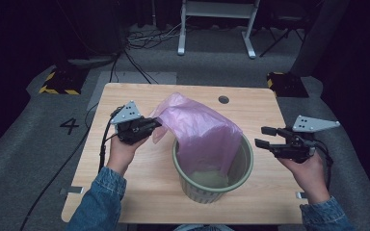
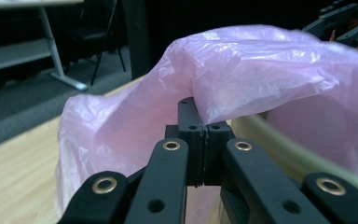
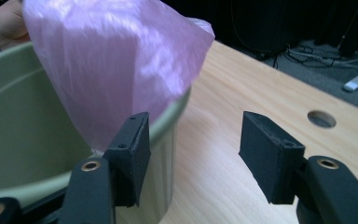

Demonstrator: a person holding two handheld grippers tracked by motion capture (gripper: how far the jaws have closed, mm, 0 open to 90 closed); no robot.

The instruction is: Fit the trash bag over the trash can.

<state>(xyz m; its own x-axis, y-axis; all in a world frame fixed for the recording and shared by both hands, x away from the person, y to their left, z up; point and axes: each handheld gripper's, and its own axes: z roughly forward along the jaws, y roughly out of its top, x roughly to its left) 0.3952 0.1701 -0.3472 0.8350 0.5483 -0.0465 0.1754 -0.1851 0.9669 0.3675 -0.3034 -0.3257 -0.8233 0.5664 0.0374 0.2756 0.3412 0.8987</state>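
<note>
A pale green waste bin (image 1: 243, 166) stands on the wooden table (image 1: 139, 192), near its front. A thin pink plastic bag (image 1: 204, 130) drapes from the bin's far rim up to the left. My left gripper (image 1: 155, 123) is shut on the bag's (image 2: 242, 74) edge, holding it raised left of the bin; in the left gripper view the jaws meet with the film pinched between them. My right gripper (image 1: 265, 136) is open just right of the bin, nothing between its pads (image 3: 135, 144). In the right gripper view the bag (image 3: 116, 60) hangs over the bin's rim (image 3: 168, 123).
A round cable hole (image 1: 223, 99) sits near the table's far edge. White desk legs (image 1: 248, 33), cables and black-and-yellow floor blocks (image 1: 60, 82) lie beyond the table. A floor marking "4" (image 1: 70, 126) is at the left.
</note>
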